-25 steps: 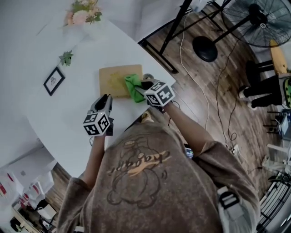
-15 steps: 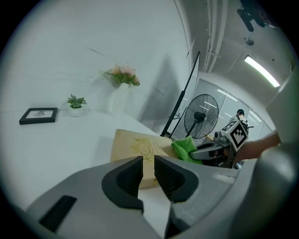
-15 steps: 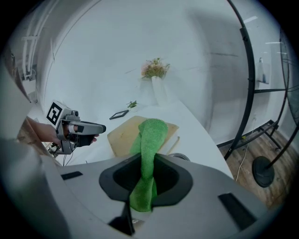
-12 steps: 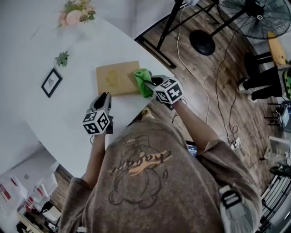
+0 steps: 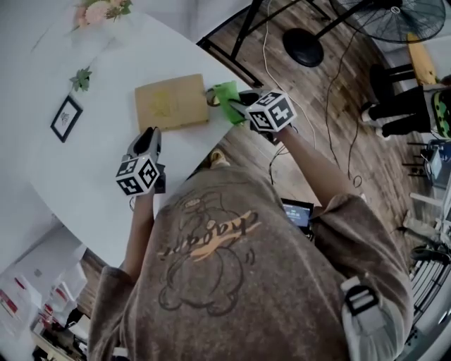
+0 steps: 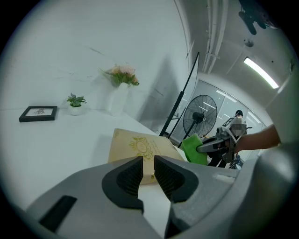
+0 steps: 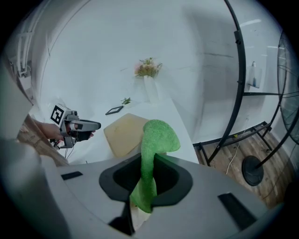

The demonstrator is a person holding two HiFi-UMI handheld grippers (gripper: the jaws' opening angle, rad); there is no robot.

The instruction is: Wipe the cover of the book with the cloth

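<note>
A tan book [image 5: 169,103] with a gold emblem lies flat on the white table [image 5: 91,162]. My right gripper [image 5: 238,106] is shut on a green cloth [image 5: 227,92], which hangs just past the book's right edge, near the table's edge. In the right gripper view the cloth [image 7: 154,144] stands up between the jaws, with the book [image 7: 125,133] behind it. My left gripper [image 5: 151,137] hovers over the table near the book's front left. Its pads [image 6: 164,172] stand a narrow gap apart with nothing between them. The book [image 6: 140,149] and the cloth [image 6: 194,149] lie ahead of it.
A framed picture [image 5: 65,118], a small plant [image 5: 80,78] and a vase of flowers [image 5: 99,10] stand at the table's far left. On the wooden floor to the right are a stand's round base [image 5: 303,48], cables, a fan [image 5: 394,10] and a small screen [image 5: 297,211].
My right gripper has carried the green cloth rightward, from the book's cover to beyond its right edge. The left gripper has kept its place beside the book.
</note>
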